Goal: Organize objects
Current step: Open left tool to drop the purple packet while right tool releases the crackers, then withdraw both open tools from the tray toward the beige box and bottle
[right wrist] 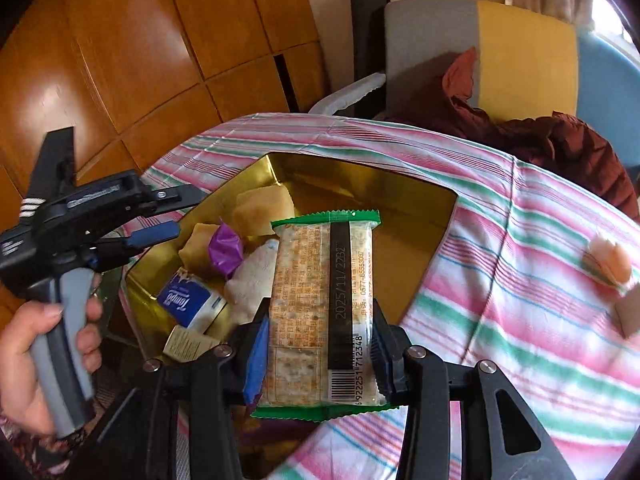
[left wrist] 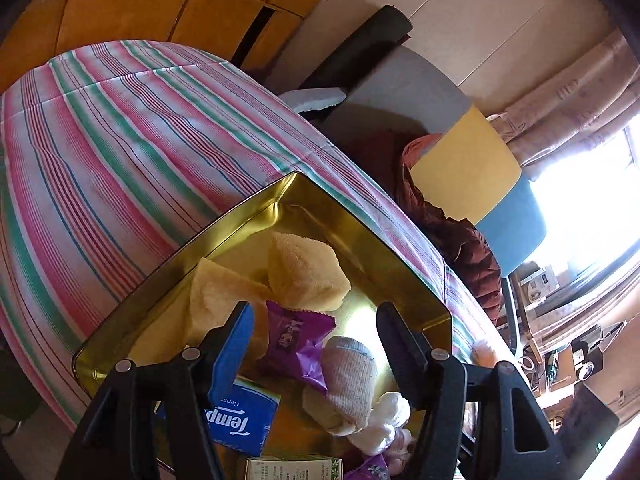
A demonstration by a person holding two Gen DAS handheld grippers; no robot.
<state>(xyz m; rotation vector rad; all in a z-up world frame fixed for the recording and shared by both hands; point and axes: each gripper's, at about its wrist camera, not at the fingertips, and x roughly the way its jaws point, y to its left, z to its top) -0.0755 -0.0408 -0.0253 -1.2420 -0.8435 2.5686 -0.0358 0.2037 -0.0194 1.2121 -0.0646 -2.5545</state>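
Two grippers: left gripper (left wrist: 316, 332) apart over gold tin (left wrist: 360, 216) — right gripper (right wrist: 320, 344) clamps cracker packet (right wrist: 324, 300).

1. Your gold metal tin (right wrist: 416, 208) sits open on the striped cloth.
2. Inside it lie two yellow sponge cakes (left wrist: 304, 272), a purple crinkled wrapper (left wrist: 296, 340), a blue tissue pack (left wrist: 244, 420) and a beige rolled sock (left wrist: 348, 376).
3. Your green-edged cracker packet (right wrist: 320, 312) stands upright above the tin's near edge.
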